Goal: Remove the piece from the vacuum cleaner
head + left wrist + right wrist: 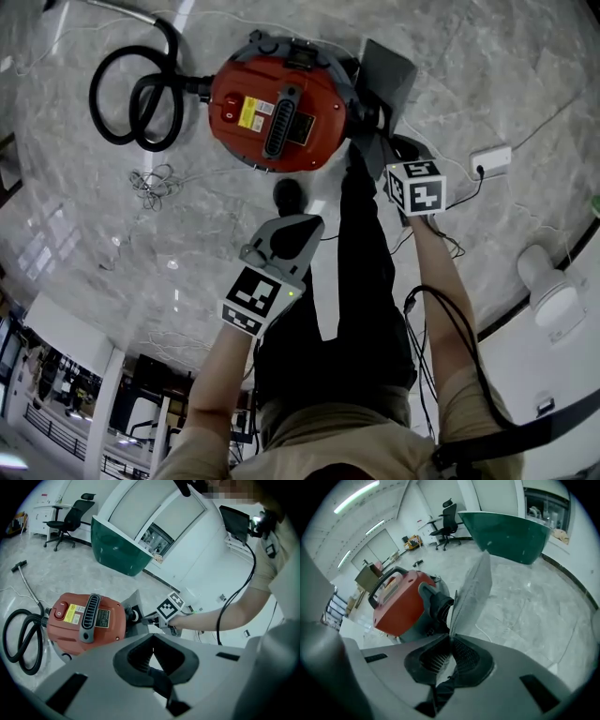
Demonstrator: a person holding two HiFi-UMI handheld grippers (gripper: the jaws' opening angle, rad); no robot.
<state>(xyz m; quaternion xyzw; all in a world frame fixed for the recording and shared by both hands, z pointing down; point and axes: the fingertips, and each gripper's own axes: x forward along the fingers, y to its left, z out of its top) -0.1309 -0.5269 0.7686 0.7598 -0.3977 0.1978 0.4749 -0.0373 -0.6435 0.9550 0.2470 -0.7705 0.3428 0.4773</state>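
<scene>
Black hose (131, 94) lay coiled left of the red vacuum cleaner (277, 108). Near it the left gripper (302, 225) hung with jaws pressed together, empty. The right gripper (451, 638) pinched the grey piece (474, 590), just beside the cleaner's right side.

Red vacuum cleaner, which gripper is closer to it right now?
Right. The right gripper sits close beside the vacuum cleaner, shut on a grey flat piece. The left gripper hangs farther back, nearer the person's body, shut and empty.
</scene>
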